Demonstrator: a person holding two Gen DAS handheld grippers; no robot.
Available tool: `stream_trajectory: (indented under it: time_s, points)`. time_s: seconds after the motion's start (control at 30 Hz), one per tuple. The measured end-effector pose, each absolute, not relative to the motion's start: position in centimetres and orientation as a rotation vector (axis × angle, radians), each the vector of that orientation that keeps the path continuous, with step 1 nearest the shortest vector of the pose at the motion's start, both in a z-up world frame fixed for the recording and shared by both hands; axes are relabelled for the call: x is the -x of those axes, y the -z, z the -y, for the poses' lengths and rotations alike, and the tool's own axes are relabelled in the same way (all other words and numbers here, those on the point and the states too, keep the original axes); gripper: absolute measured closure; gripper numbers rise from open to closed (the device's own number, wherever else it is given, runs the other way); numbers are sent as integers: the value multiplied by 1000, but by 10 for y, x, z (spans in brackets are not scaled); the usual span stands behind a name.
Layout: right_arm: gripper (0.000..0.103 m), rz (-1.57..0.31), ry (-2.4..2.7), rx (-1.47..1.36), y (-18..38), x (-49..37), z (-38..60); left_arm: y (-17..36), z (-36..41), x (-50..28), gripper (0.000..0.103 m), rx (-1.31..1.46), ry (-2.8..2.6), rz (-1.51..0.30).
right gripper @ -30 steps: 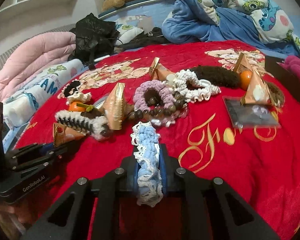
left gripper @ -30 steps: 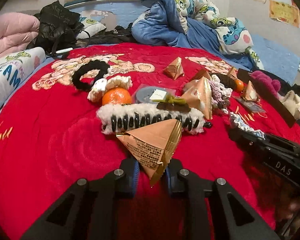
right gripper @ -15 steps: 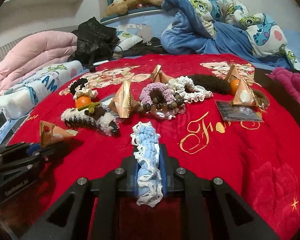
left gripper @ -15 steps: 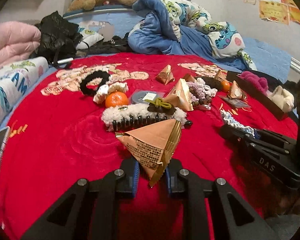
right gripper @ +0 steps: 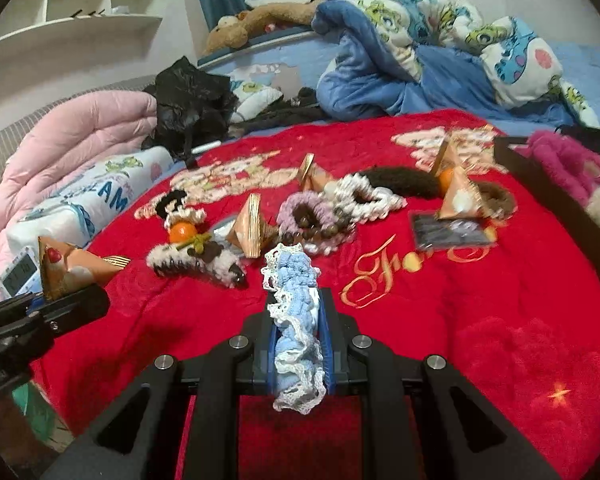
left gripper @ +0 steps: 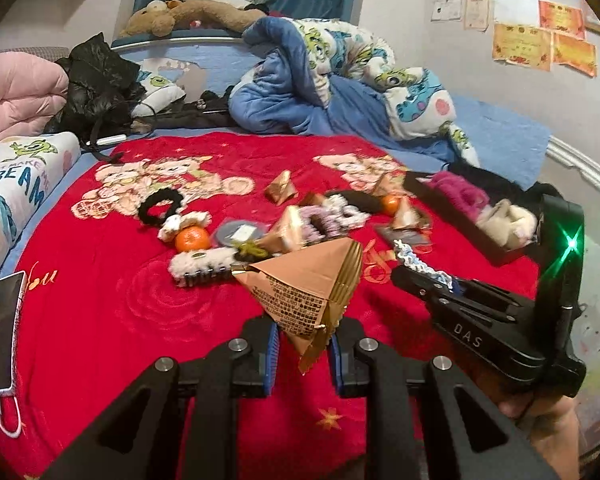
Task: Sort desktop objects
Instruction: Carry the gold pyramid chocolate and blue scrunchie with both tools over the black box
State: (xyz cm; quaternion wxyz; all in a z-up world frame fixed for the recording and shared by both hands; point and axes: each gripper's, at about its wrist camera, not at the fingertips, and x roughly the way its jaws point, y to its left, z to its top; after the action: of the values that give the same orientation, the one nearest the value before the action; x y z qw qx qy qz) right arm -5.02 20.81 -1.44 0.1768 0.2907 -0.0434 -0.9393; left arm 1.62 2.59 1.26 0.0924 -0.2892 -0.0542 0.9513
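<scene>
Red plush blanket [left gripper: 100, 312] across the bed, strewn mid-way with small clutter. Left gripper [left gripper: 302, 344]: pinching a tan pyramid-shaped packet [left gripper: 304, 280] by its lower corner, packet clear of the blanket, printed side toward the camera. Right gripper [right gripper: 298, 354]: pressed tight on a blue and white lace scrunchie [right gripper: 296, 320], frill spilling out above and below the pads. Beyond the held packet: fuzzy white claw clip [left gripper: 204, 264] lying flat, orange mandarin [left gripper: 193, 239] just behind it, black scrunchie [left gripper: 160, 208] further back, purple scrunchie [right gripper: 306, 216] with brown beads near the centre, more tan packets scattered among them. Dark tray [left gripper: 460, 224] on the right edge of the blanket, holding a magenta fluffy piece [left gripper: 458, 192] and a cream one. Phone [left gripper: 0, 332] on the far left edge, cable attached.
</scene>
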Motion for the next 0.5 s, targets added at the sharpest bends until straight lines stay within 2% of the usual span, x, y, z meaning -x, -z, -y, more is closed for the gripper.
stream_trajectory:
  time_s: [0.3, 0.5]
  points:
    - [86, 153, 2752, -752, -23, 2, -260, -48, -80, -43, 82, 792, -2758, 136]
    - [86, 208, 2861, -734, -44, -37, -310, -66, -149, -57, 82, 756, -2632, 94]
